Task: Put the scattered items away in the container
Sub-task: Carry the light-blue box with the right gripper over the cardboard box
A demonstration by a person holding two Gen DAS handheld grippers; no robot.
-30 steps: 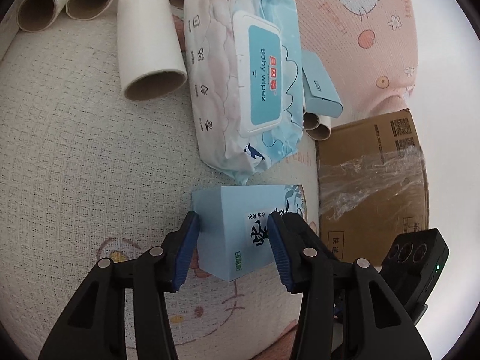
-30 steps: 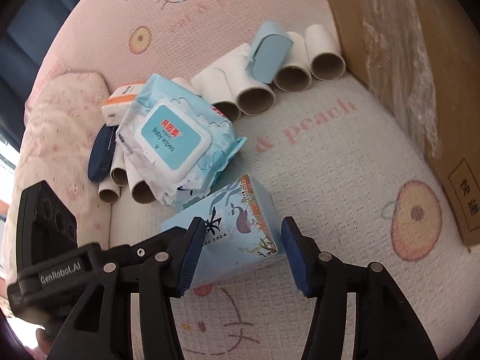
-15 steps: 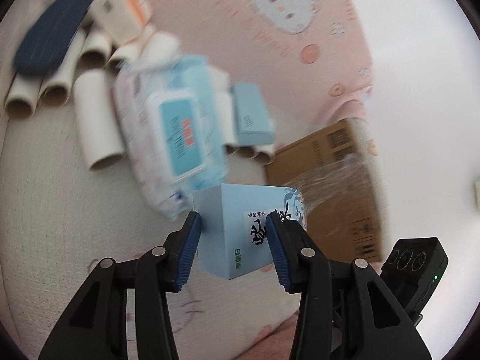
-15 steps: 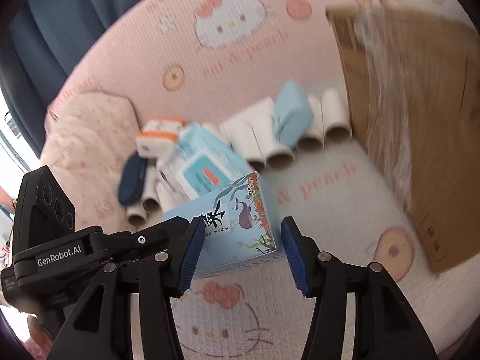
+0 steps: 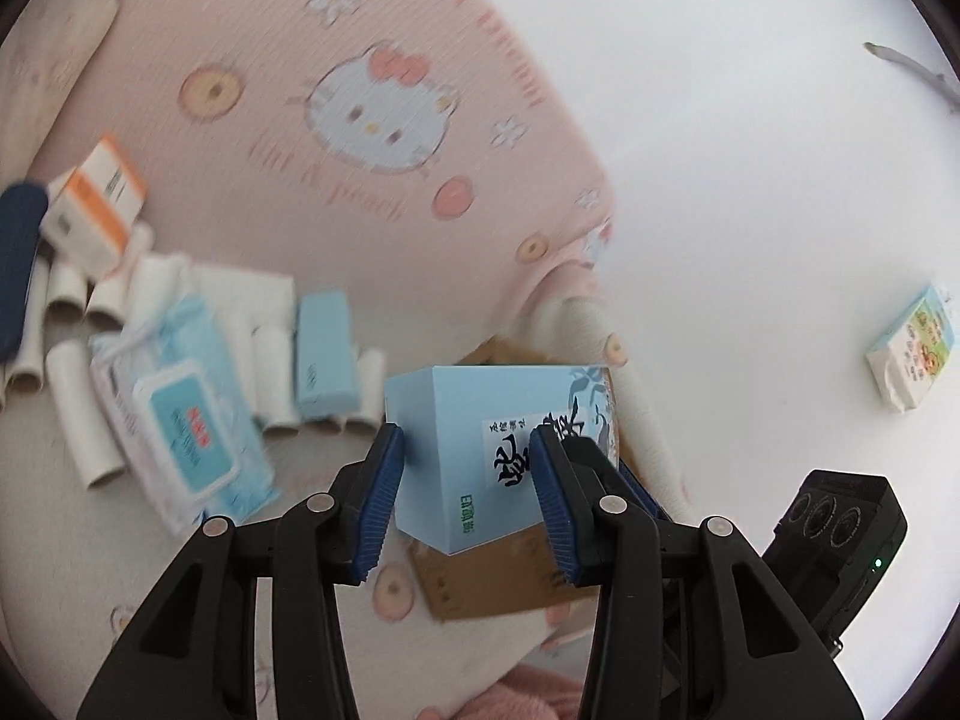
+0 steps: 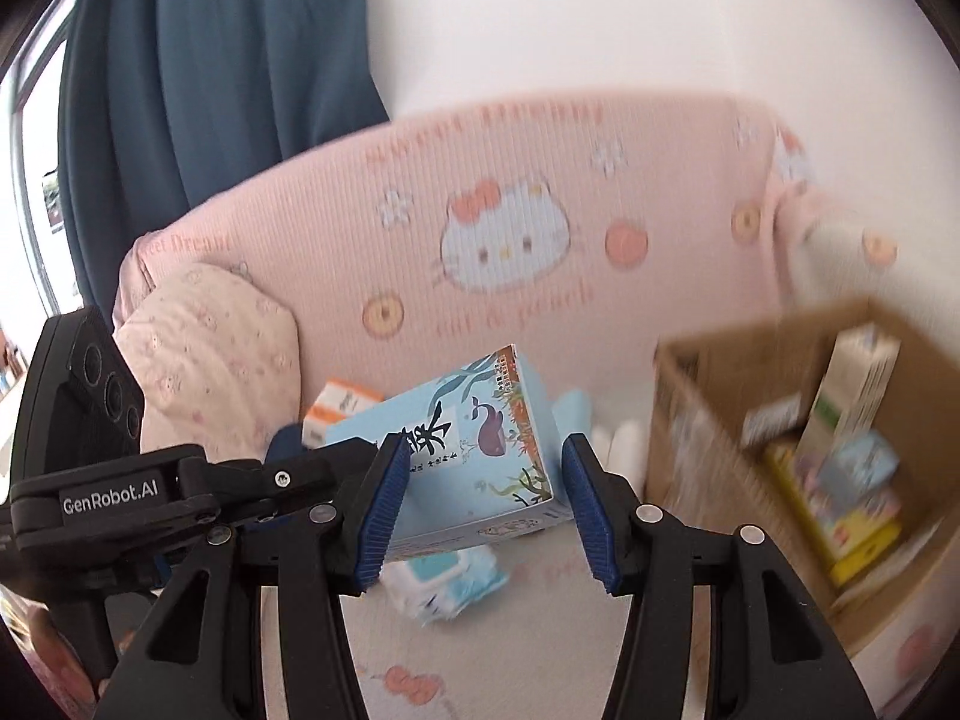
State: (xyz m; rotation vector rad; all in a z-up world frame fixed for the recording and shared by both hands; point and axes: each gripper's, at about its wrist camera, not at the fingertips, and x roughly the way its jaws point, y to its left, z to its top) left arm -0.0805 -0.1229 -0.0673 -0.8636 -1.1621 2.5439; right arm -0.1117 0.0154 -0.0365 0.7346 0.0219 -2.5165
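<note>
We grip the light-blue tissue box [image 5: 480,450] with both tongs, one at each end, and it hangs clear above the bed. The left gripper [image 5: 468,498] is clamped on the end with black calligraphy, blue pads pressing both sides. The right gripper [image 6: 480,504] holds the other end, the whale-print face [image 6: 480,444] showing; its left pad touches the box, but its right pad looks slightly off the box edge, contact there not clear.

From the left wrist, the cardboard box [image 5: 492,582] sits just behind and below the tissue box, mostly hidden by it. At 9 o'clock lies the baby wipes pack [image 5: 186,420] over a row of cardboard tubes [image 5: 78,420], with a small pale-blue case [image 5: 324,360] on the tubes. At 10 o'clock are an orange-and-white carton [image 5: 96,210] and a dark blue case [image 5: 18,270]. The pink cat-print headboard cover [image 5: 372,120] fills 12 o'clock. At 3 o'clock a small tissue pack [image 5: 912,354] sits apart on white.

From the right wrist, the cardboard box [image 6: 780,420] stands open at 3 o'clock, already holding a tall carton [image 6: 852,396] and colourful packs [image 6: 840,498]. A pink pillow [image 6: 210,348] is at 9 o'clock, with a blue curtain [image 6: 210,60] at 11. Everything is blurred.
</note>
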